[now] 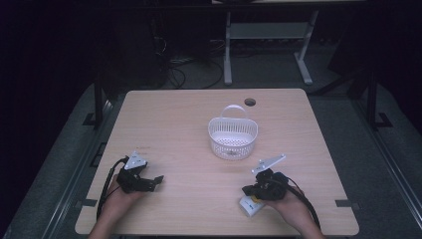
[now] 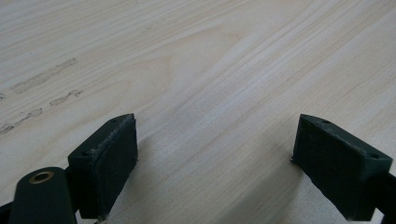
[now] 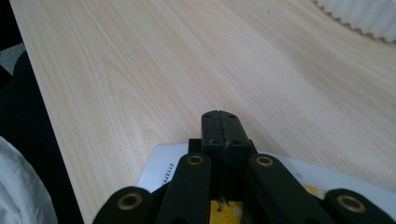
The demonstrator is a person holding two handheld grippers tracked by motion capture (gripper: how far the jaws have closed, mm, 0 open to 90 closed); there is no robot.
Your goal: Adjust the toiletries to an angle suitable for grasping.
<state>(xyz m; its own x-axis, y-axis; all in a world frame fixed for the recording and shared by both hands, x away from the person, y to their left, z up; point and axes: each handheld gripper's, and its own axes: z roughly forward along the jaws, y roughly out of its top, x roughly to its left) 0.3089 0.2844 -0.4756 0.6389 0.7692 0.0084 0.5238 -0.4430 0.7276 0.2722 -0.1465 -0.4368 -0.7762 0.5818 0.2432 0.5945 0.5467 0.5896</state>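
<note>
Since the right gripper (image 1: 247,189) hovers with jaws pressed together over the white box (image 1: 250,206), it should open wide before descending, while the left gripper (image 1: 158,179) waits open at near left.

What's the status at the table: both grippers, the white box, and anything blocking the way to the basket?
Left gripper open, empty. Right gripper shut, over white box, not gripping it. Basket empty; path clear.

I count two grippers, my left gripper (image 1: 158,179) near the table's (image 1: 174,119) front left corner and my right gripper (image 1: 246,189) near its front edge toward the right; one white box (image 1: 251,206) right at that front edge, and one white basket (image 1: 232,137) out toward the table's middle
</note>
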